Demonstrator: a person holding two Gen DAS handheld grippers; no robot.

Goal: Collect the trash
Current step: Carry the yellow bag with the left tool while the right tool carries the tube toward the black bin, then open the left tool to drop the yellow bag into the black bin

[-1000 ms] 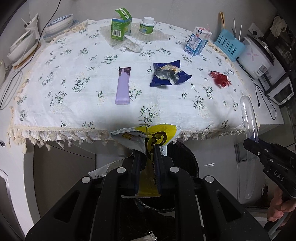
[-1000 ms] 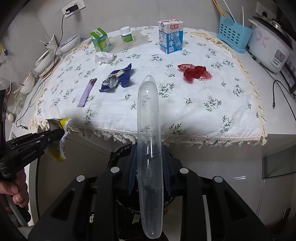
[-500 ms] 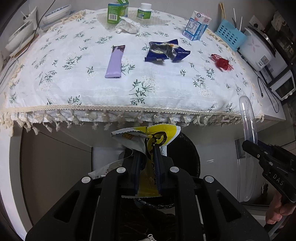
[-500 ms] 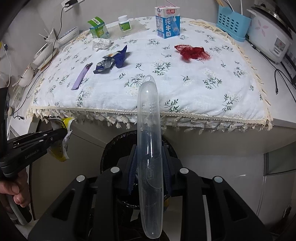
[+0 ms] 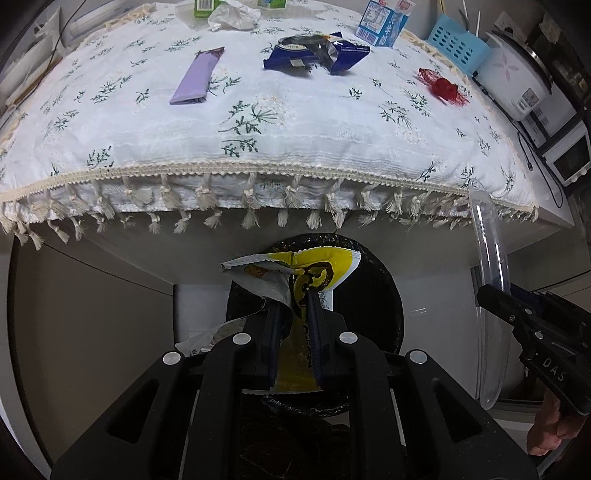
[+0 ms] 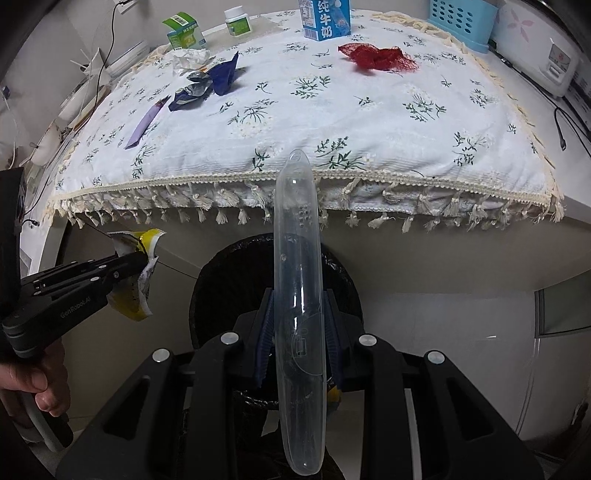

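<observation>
My left gripper [image 5: 293, 295] is shut on a yellow and silver snack wrapper [image 5: 314, 267], held over the black trash bin [image 5: 376, 295] below the table edge. It also shows in the right wrist view [image 6: 138, 254], with the wrapper [image 6: 133, 295] hanging from it. My right gripper [image 6: 297, 295] is shut on a long clear plastic case [image 6: 297, 295], upright above the bin [image 6: 229, 273]. The case also shows in the left wrist view [image 5: 489, 280]. On the tablecloth lie a purple wrapper [image 5: 197, 75], a blue foil wrapper [image 5: 314, 53], red netting [image 6: 378, 55] and crumpled white paper [image 5: 231, 16].
A milk carton [image 6: 325, 16], a green box [image 6: 183, 33] and a small white jar [image 6: 236, 22] stand at the table's back. A blue basket [image 5: 456, 46] and a rice cooker [image 5: 513, 85] sit at the right. The fringed tablecloth edge [image 5: 258, 173] overhangs the bin.
Both grippers have dropped lower and moved in toward the bin below the table edge. The table top now sits higher in both views. Both holds are unchanged.
</observation>
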